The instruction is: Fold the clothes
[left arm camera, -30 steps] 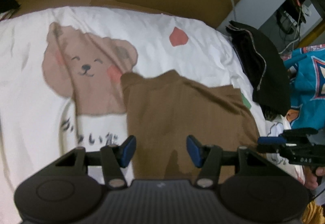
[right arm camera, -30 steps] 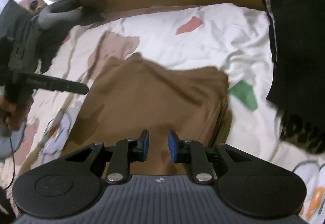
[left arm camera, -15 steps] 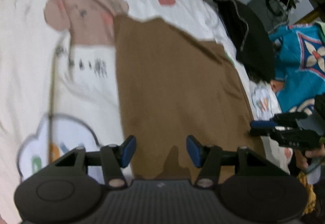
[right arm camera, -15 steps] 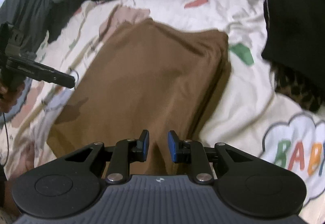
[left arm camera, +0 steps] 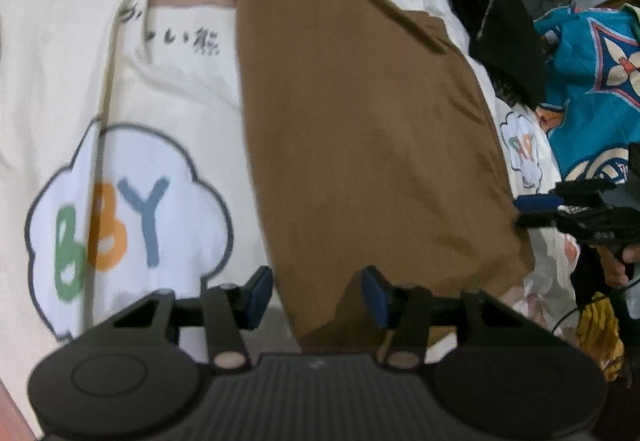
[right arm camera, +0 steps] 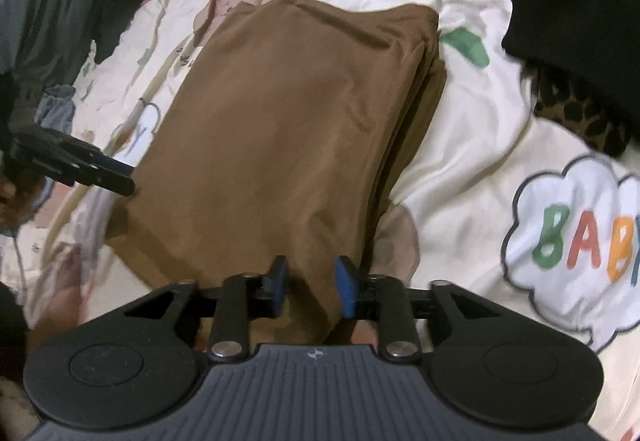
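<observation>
While the brown garment (right arm camera: 288, 137) lies flat on the printed bedsheet (left arm camera: 72, 61) as a long rectangle with stacked layers showing along its right edge, we hold both tools low at its near end. We carry the left gripper (left arm camera: 317, 295) with its jaws wide, straddling the near left corner of the cloth without gripping it. We carry the right gripper (right arm camera: 311, 287) with a narrower gap, and cloth sits between its blue pads; we cannot tell whether the pads press on it. The rectangle fits either a finished fold or one awaiting a further fold, so we judge risk only. If one pad catches only the top layer, a lift would peel the stack apart. Uneven pull between the two tools would skew the edges. The black garment (right arm camera: 576, 1) lies near the far right corner and could snag.
</observation>
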### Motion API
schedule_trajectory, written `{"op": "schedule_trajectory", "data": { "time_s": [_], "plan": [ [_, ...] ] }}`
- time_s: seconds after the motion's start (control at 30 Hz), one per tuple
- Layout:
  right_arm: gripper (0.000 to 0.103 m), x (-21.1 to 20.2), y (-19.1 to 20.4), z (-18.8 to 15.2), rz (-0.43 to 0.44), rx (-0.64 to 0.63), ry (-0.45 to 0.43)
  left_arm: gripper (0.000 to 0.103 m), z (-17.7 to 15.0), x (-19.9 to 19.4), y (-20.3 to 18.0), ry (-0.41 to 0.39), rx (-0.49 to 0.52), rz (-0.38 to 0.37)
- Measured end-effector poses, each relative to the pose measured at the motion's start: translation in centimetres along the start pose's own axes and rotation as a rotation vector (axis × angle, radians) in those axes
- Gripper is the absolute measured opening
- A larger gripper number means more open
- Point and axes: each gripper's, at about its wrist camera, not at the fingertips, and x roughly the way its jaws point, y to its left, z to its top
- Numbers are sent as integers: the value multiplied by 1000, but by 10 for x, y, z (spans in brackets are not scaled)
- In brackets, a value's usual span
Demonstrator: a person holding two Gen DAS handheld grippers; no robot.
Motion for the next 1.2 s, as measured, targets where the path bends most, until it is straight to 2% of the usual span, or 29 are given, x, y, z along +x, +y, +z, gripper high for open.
{"op": "schedule_trajectory", "data": {
  "time_s": [0.07, 0.2, 0.33, 0.5, 0.7, 0.8, 0.83, 0.9, 1.0, 1.2],
  "plan": [
    [48, -1, 0, -4, 17, 6, 17, 59, -3, 1, 6, 4, -44, 3],
    [48, 5, -13, -14, 23, 107, 41, 59, -8, 3, 24, 3, -155, -50],
    [48, 15, -33, -28, 64, 234, 65, 60, -9, 3, 29, 9, -182, -88],
    [48, 28, -42, -42, 152, 353, 72, 60, -14, 8, 40, 46, -245, -178],
    [49, 37, -53, -51, 239, 496, 54, 71, -19, 22, 54, 57, -347, -324],
    [44, 40, -60, -55, 278, 569, 42, 69, -18, 24, 55, 68, -365, -375],
    [36, 40, -60, -55, 289, 571, 37, 68, -19, 25, 54, 75, -362, -393],
    [32, 37, -58, -56, 315, 560, 33, 65, -21, 26, 51, 94, -353, -429],
    [32, 35, -59, -56, 349, 575, 25, 64, -24, 34, 47, 125, -351, -469],
    [37, 44, -65, -54, 312, 607, 46, 62, -26, 51, 45, 115, -411, -485]
  ]
}}
